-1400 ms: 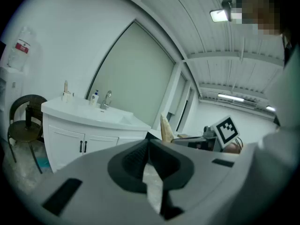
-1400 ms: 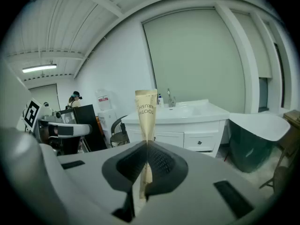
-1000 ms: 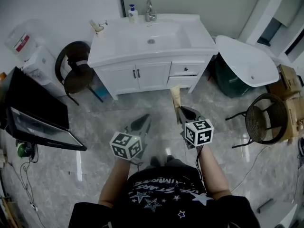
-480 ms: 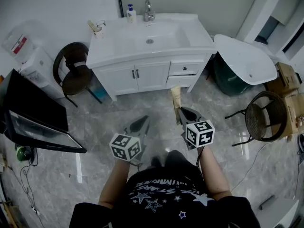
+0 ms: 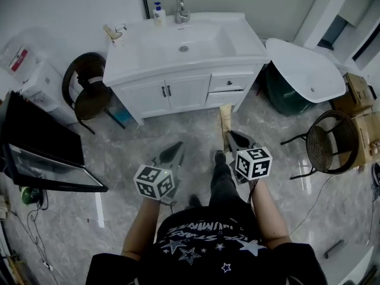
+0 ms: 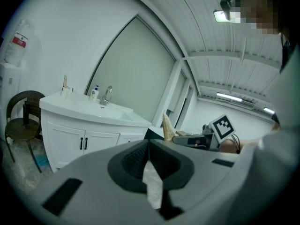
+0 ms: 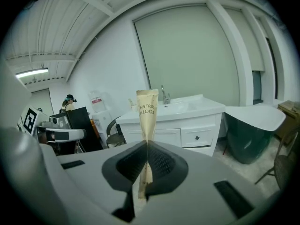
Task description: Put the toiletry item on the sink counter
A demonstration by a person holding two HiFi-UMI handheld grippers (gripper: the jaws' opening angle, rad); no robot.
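right gripper clamps a beige packet (printed "tooth brush"); left gripper closed.

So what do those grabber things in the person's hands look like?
The left gripper and the right gripper are grey plastic, narrowing to a pointed beak with dark ribbed pads inside. Each carries a white cube printed with black square markers. Thin dark wires trail from the right one. The person wears a black short-sleeved T-shirt with white stars.

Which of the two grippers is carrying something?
The right gripper: its jaws are shut on a tan toothbrush packet that sticks out ahead. The left gripper has its jaws shut with nothing between them.
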